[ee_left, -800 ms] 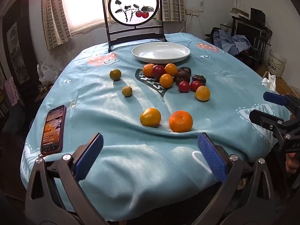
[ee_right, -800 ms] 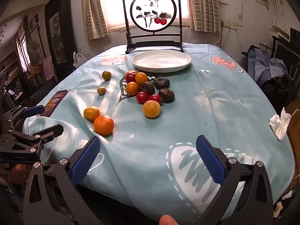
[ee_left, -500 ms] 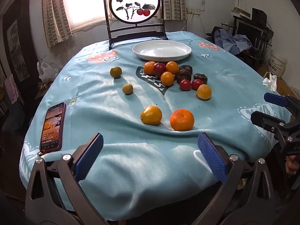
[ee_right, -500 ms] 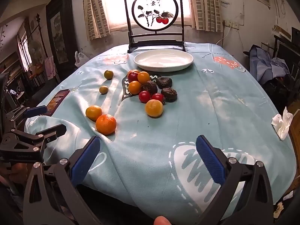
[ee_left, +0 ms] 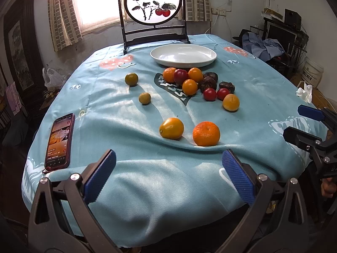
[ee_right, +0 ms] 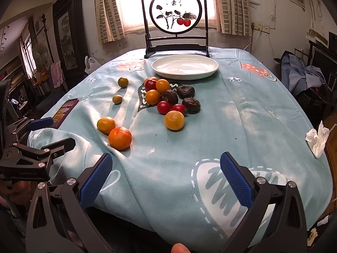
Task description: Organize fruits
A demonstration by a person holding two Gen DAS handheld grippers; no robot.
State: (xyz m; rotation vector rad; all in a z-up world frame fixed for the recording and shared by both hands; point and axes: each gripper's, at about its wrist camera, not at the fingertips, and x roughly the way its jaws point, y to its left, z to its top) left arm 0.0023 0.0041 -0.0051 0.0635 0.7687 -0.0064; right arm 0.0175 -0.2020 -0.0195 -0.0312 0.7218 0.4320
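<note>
Over the last moment both views have crept a little nearer the table (ee_left: pixel 147 189), nothing more: the plate (ee_left: pixel 183 62) is bare and every fruit lies on the cloth, the orange (ee_left: pixel 206 133) nearest. The left gripper (ee_left: pixel 168 177) and right gripper (ee_right: pixel 166 181) hang wide open and empty at the near edge, so sorting looks not yet begun.
</note>
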